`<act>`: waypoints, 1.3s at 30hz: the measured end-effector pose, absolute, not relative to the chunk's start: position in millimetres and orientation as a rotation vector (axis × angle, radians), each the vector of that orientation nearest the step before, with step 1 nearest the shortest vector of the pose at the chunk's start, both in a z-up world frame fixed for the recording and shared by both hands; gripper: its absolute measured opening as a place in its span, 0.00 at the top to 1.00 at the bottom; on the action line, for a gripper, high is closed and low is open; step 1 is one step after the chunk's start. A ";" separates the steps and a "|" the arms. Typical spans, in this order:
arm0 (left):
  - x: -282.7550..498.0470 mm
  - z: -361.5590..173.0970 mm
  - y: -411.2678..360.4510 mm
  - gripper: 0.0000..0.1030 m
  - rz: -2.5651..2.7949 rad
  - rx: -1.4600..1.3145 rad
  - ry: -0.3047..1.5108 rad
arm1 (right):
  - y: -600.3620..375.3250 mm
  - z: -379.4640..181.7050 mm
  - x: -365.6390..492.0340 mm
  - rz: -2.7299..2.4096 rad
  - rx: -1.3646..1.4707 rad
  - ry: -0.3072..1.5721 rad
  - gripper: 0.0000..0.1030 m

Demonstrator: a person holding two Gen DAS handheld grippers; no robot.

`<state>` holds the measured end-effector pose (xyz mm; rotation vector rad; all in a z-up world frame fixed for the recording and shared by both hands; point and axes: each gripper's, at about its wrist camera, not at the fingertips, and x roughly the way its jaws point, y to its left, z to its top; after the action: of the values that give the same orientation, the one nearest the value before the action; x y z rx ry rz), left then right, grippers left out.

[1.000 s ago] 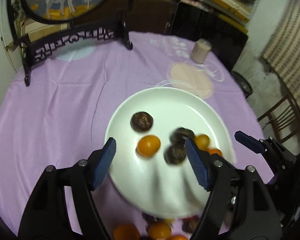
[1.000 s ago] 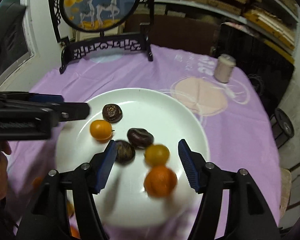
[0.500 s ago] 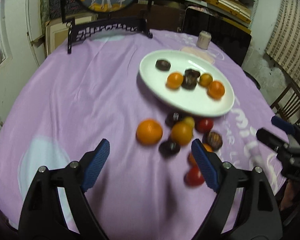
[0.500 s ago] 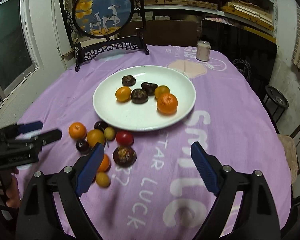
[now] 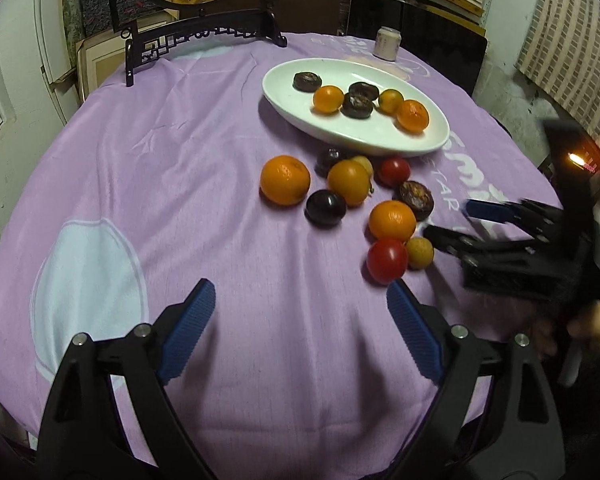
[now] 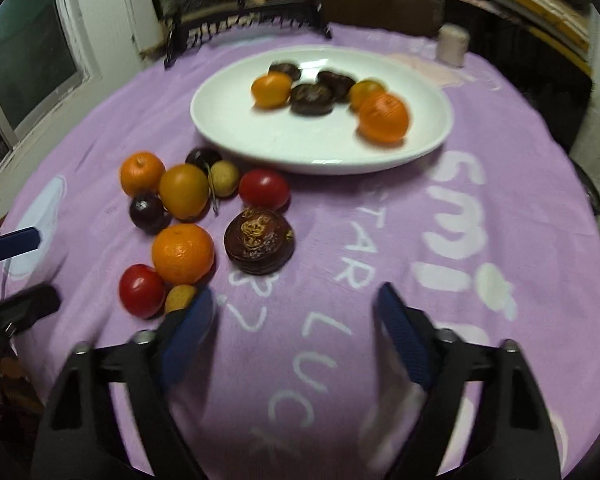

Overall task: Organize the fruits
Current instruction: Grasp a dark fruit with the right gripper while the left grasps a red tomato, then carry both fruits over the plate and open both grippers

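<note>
Left wrist view: the left hand-held gripper hangs wide and empty at bottom centre; loose fruits cluster mid-frame below the white plate on the desk.

Right wrist view: the right hand-held gripper, wide and empty, sits beside a small yellow fruit and red tomato; a careless nudge could roll them away.

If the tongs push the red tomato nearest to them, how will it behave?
The red tomato looks round and glossy, so it would probably roll and may slip between the pads. It seems to touch a small yellow fruit and an orange, so it would likely nudge them.
</note>
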<state>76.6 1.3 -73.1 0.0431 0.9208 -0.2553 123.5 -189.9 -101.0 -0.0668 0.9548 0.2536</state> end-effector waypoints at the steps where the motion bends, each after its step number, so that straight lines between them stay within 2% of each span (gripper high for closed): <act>1: 75.5 -73.1 1.4 0.13 -0.252 0.045 0.921 | -186.4 -101.0 127.1 0.269 -0.072 0.951 0.33; 2: 74.8 -73.0 1.0 0.13 -0.250 0.046 0.923 | -183.0 -101.3 132.3 0.289 -0.067 0.952 0.35; 4: 74.9 -73.0 0.4 0.13 -0.246 0.050 0.925 | -173.5 -100.6 138.1 0.290 -0.115 0.933 0.61; 20: 97.6 -97.2 -48.0 0.15 -0.312 0.096 0.987 | -234.3 -79.5 57.7 0.186 0.017 0.931 0.61; 21: 100.6 -99.9 -50.1 0.16 -0.308 0.095 0.993 | -235.6 -78.4 56.5 0.188 0.021 0.928 0.61; 23: 105.6 -104.1 -53.9 0.30 -0.303 0.095 1.005 | -238.6 -76.9 55.2 0.194 0.030 0.919 0.61; 27: 109.8 -105.0 -57.3 0.50 -0.305 0.093 0.994 | -240.1 -79.0 56.6 0.205 0.049 0.930 0.61; 29: 107.5 -99.1 -54.7 0.70 -0.339 0.060 0.981 | -239.5 -78.7 56.2 0.211 0.054 0.928 0.61; 39: 93.9 -74.6 -40.0 0.70 -0.355 0.007 0.932 | -233.7 -70.6 56.3 0.231 0.067 0.903 0.61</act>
<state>93.9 -40.0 -74.6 0.0071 0.9321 -0.3548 56.3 -233.7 -70.6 0.0668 0.9033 0.2313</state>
